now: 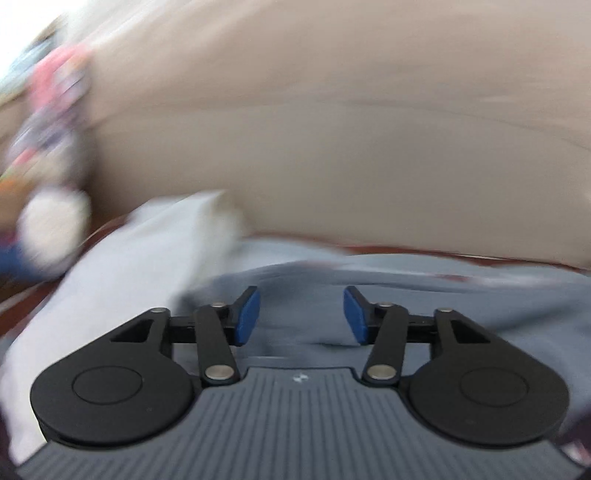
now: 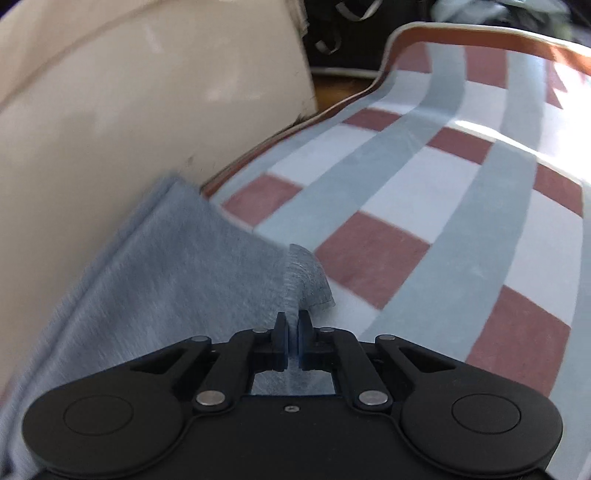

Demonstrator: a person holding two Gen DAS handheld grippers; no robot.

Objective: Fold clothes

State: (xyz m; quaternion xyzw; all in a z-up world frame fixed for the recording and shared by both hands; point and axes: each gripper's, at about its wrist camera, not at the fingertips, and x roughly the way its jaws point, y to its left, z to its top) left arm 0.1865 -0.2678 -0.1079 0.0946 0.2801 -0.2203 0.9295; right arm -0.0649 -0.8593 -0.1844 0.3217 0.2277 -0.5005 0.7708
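A grey-blue garment (image 2: pixel 177 266) lies along the left of the checked cloth (image 2: pixel 424 206) in the right wrist view. My right gripper (image 2: pixel 293 325) is shut on a pinched fold of that garment, whose corner (image 2: pixel 306 273) sticks up past the fingertips. In the blurred left wrist view the same grey-blue garment (image 1: pixel 406 295) spreads under my left gripper (image 1: pixel 301 314), which is open with its blue pads (image 1: pixel 247 314) wide apart and nothing between them. A paler fold of fabric (image 1: pixel 129 266) rises to its left.
A beige cushioned wall (image 1: pixel 332 129) stands behind the garment, seen again as a cream wall (image 2: pixel 129 103) on the left. Blurred colourful items (image 1: pixel 48 122) sit at far left. Dark objects (image 2: pixel 343 33) lie beyond the cloth's brown-trimmed edge (image 2: pixel 369 88).
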